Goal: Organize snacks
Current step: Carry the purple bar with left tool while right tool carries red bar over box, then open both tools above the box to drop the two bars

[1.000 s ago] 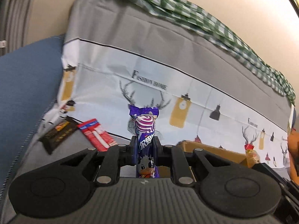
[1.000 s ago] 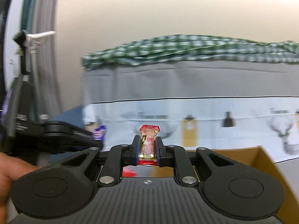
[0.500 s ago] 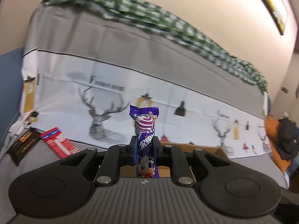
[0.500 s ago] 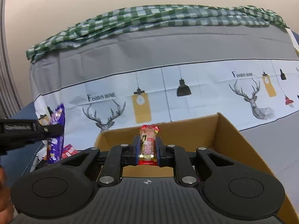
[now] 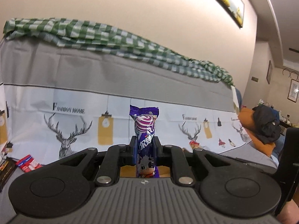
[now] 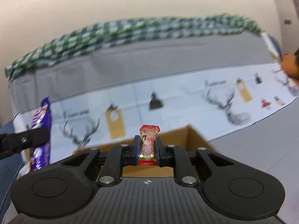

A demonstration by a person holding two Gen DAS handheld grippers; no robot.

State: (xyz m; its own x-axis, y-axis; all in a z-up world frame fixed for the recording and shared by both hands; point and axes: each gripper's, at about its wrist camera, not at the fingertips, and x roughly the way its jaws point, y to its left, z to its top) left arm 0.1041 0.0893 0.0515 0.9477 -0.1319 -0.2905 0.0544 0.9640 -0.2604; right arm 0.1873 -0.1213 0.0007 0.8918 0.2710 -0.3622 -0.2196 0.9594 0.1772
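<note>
My left gripper (image 5: 144, 140) is shut on a tall purple snack packet (image 5: 145, 128) that stands upright between the pads. In the right wrist view that same purple packet (image 6: 42, 134) and the left gripper (image 6: 40, 133) show at the far left. My right gripper (image 6: 148, 141) is shut on a small red and clear wrapped snack (image 6: 148, 142). Just beyond and below both grippers is an open cardboard box (image 6: 194, 138); in the left wrist view only slivers of the box (image 5: 127, 170) show under the fingers.
A red packet (image 5: 28, 163) and a dark bar (image 5: 6, 168) lie on the grey cover at the left. A sofa back with a deer-print cloth (image 5: 74, 123) and a green checked cloth (image 5: 112, 39) rises behind. An orange cushion with dark clothing (image 5: 265, 127) sits at the right.
Both views have swung to the right along the sofa. The red packet and dark bar slid to the left edge of the left view. Both grippers kept hold of their snacks.
</note>
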